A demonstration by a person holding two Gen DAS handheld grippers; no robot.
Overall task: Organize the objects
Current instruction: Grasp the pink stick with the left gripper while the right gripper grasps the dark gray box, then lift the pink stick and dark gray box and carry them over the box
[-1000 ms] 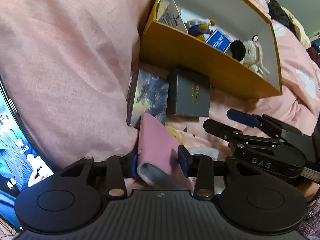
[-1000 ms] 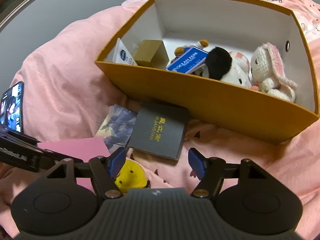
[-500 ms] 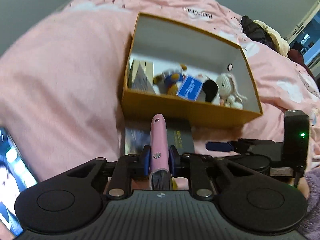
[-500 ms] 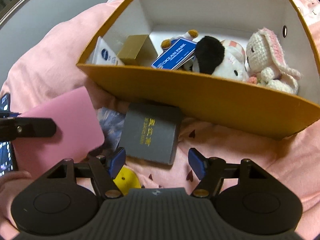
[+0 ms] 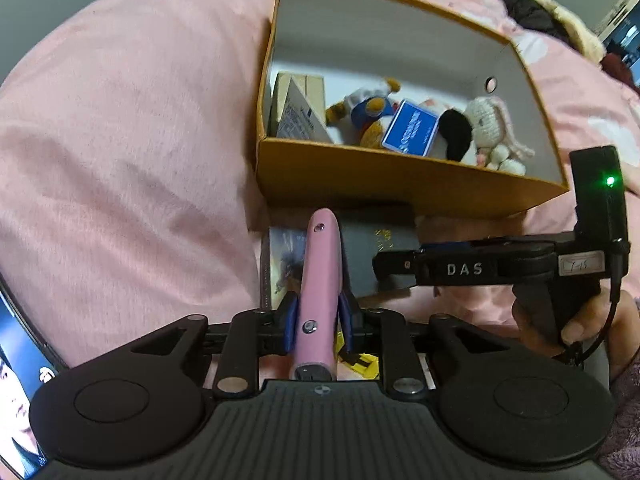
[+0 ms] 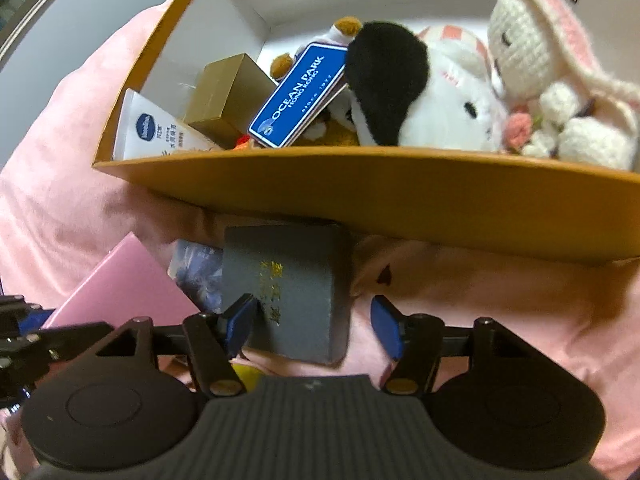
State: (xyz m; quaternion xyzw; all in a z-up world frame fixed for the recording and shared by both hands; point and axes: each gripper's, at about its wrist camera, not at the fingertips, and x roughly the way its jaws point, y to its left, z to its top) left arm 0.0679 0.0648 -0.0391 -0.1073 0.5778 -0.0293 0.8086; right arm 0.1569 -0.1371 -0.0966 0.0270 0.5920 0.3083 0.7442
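You are facing the box's (image 6: pixel 400 200) near wall, which is blocking any level approach. Inside, soft toys (image 6: pixel 440 92) and a blue card (image 6: pixel 300 96) are crowding the right and middle; open floor is showing along the far wall (image 5: pixel 380 52). The dark booklet (image 6: pixel 292 292) is lying against the wall's foot, between your right gripper's (image 6: pixel 312 326) spread fingers.

Pink bedspread (image 5: pixel 120 140) – rumpled, lit phone screen (image 5: pixel 16 380) at its left edge, dark clothes (image 5: pixel 524 8) heaped far right
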